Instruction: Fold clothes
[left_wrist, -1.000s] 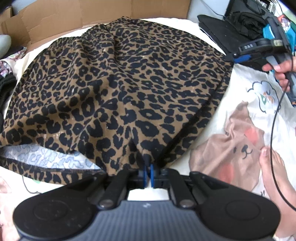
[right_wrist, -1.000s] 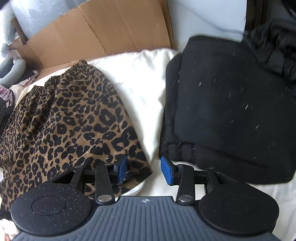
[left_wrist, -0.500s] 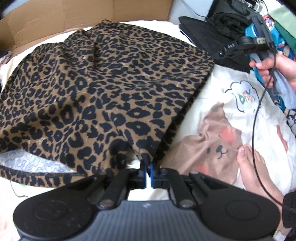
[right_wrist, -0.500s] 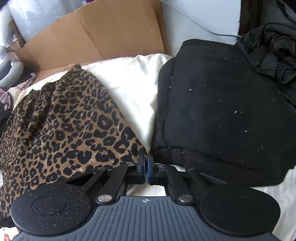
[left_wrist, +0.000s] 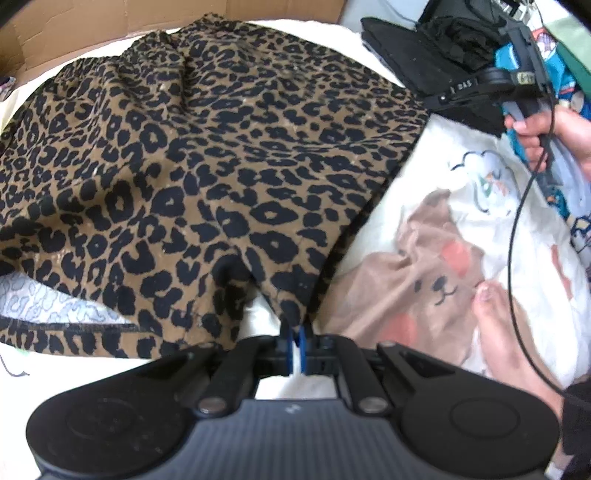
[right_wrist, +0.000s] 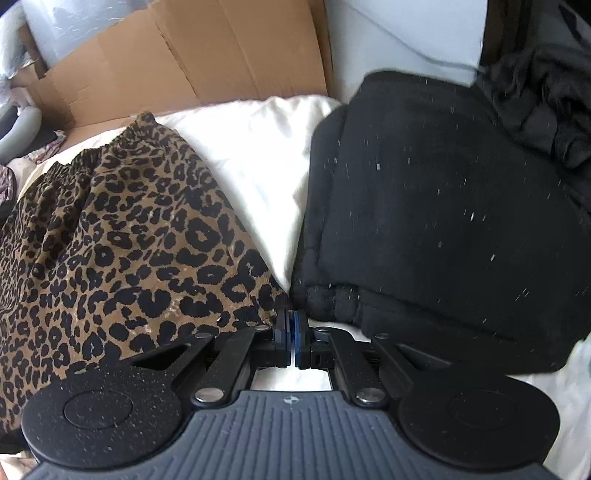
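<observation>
Leopard-print skirt (left_wrist: 207, 155) spread on white bed sheet (right_wrist: 251, 155), left gripper (left_wrist: 294, 345) clamped on its near hem, right gripper (right_wrist: 291, 332) clamped on its right corner, beside folded black garment (right_wrist: 443, 221).

Bed with white sheet (right_wrist: 255, 155), cartoon bear print (left_wrist: 424, 280) on it just right of the left jaws. Leopard-print garment (left_wrist: 207, 155) lies spread on the sheet, ahead and left of both sets of jaws. Folded black garment (right_wrist: 443, 221) on the sheet ahead-right of the right jaws, crumpled black clothes (right_wrist: 535, 88) beyond it. Bare foot (left_wrist: 506, 332) on the sheet, right of left jaws.
</observation>
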